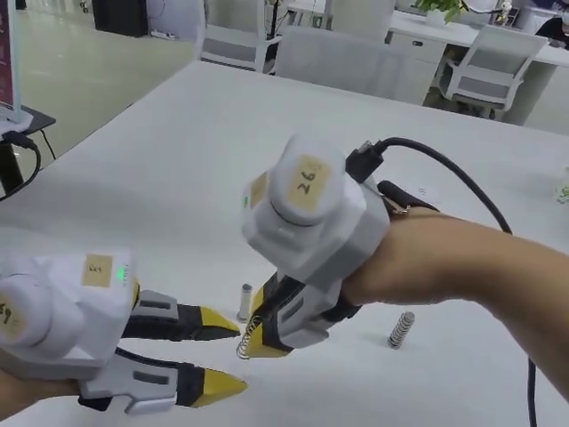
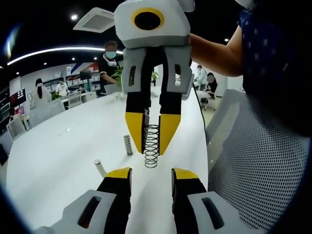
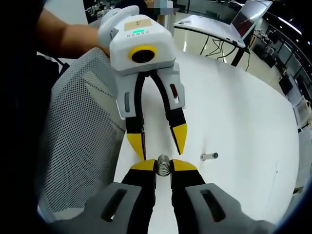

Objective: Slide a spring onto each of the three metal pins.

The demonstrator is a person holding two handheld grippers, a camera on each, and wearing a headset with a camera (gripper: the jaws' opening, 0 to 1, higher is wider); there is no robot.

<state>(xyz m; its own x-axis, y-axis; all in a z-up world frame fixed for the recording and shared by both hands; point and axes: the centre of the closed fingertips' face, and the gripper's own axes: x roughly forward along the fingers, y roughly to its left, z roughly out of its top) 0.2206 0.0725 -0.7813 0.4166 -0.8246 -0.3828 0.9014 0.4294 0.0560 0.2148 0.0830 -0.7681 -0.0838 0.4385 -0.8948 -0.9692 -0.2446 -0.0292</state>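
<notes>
My right gripper (image 1: pixel 256 347) is shut on a small metal spring (image 1: pixel 246 336) just above the white table (image 1: pixel 178 178). In the right gripper view, the spring (image 3: pixel 163 165) sits pinched between my own jaws. A short metal pin (image 1: pixel 244 302) stands upright right behind that spring. My left gripper (image 1: pixel 242 356) is open and empty, its yellow tips facing the held spring from the near left. From the left gripper view, the spring (image 2: pixel 152 146) hangs between the right gripper's fingertips (image 2: pixel 152 142), and the pin (image 2: pixel 99 167) stands to the left. A second spring (image 1: pixel 401 330) lies loose on the table to the right.
A black cable (image 1: pixel 462 182) runs from the right gripper over the forearm. Grey office chairs (image 1: pixel 484 76) stand beyond the table's far edge. A mesh chair back (image 2: pixel 258 161) is close behind the grippers. People stand in the background of the room.
</notes>
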